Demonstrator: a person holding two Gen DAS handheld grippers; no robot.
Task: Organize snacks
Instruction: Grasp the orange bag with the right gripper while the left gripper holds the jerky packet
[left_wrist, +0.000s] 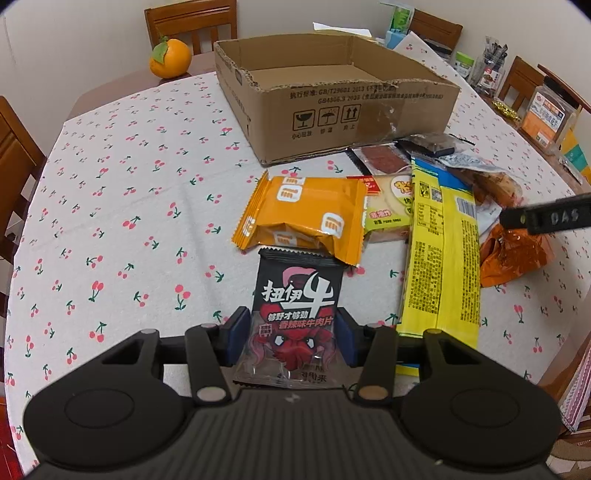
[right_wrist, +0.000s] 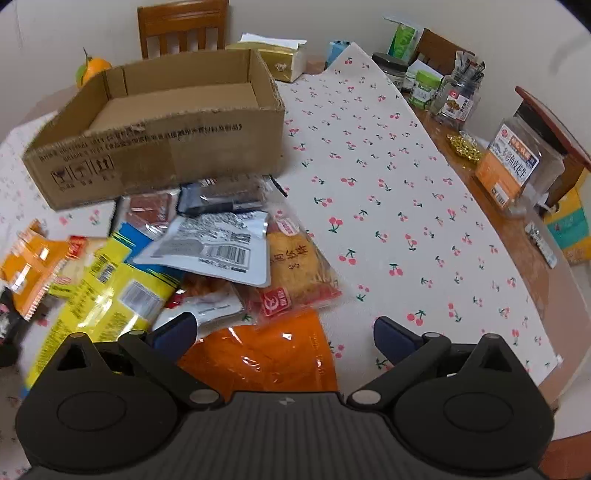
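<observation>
Beef-jerky packet (left_wrist: 295, 314) in left tongs (left_wrist: 291, 338)

Glossy foil black packet (left_wrist: 295, 314) — matt cardboard box (left_wrist: 332, 99)

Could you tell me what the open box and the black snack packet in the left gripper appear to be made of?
Open box: corrugated cardboard, matte brown, judging by its ragged torn rim and printed handling symbols.
Black snack packet: apparently thin plastic film, glossy; its crimped zigzag top edge and a clear lower part suggest this. The left gripper is shut on it.
</observation>
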